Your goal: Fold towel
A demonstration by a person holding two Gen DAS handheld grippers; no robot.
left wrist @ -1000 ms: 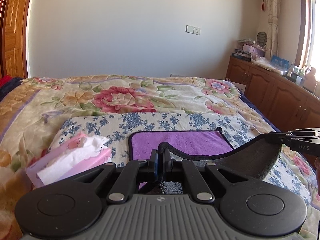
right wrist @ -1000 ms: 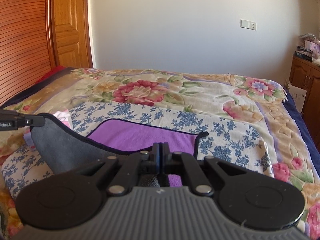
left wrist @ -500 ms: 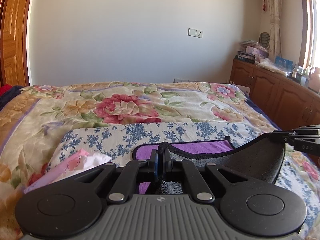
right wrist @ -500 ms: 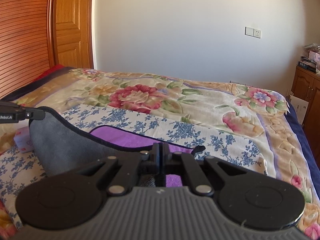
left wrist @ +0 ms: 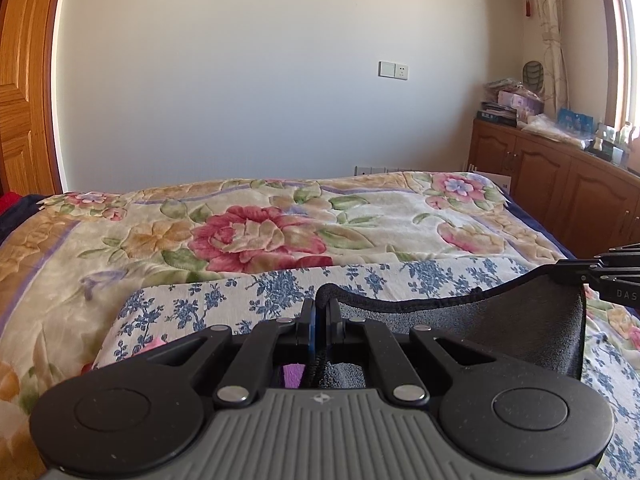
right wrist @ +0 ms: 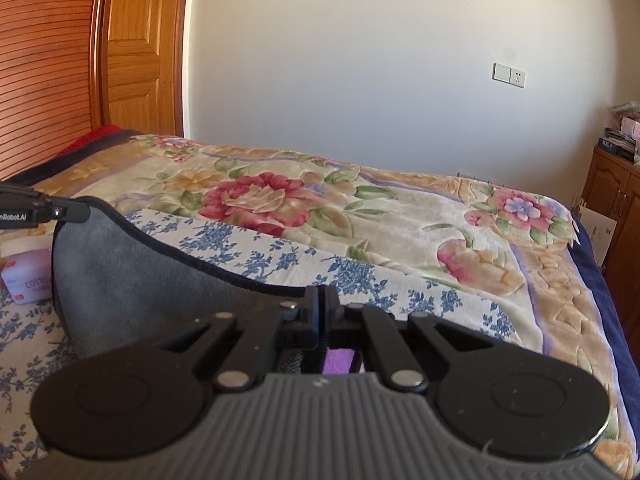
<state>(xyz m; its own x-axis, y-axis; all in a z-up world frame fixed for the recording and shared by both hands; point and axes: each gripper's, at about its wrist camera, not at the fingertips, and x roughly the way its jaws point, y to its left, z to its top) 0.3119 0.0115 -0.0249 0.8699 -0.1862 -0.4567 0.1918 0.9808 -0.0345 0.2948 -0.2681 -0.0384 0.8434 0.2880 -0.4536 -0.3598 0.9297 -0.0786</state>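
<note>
The towel [left wrist: 520,328] is grey on the side facing me and purple on the other, with a dark hem. My left gripper [left wrist: 321,304] is shut on one corner of it. My right gripper [right wrist: 322,300] is shut on the other corner. The towel [right wrist: 132,280] hangs stretched between the two grippers, lifted above the bed. In the left wrist view the right gripper's tip [left wrist: 580,270] pinches the far corner. In the right wrist view the left gripper's tip [right wrist: 68,212] does the same. A strip of purple shows under each gripper.
A blue-flowered white cloth [left wrist: 224,304] lies on the floral bedspread [left wrist: 256,236] under the towel. A pink tissue pack [right wrist: 28,284] lies at the left. Wooden cabinets [left wrist: 560,200] stand to the right of the bed, a wooden door [right wrist: 136,48] to the left.
Both grippers have risen and moved forward with the towel corners. The lifted grey side now hides almost all of the purple face, and the tissue pack has dropped out of the left view.
</note>
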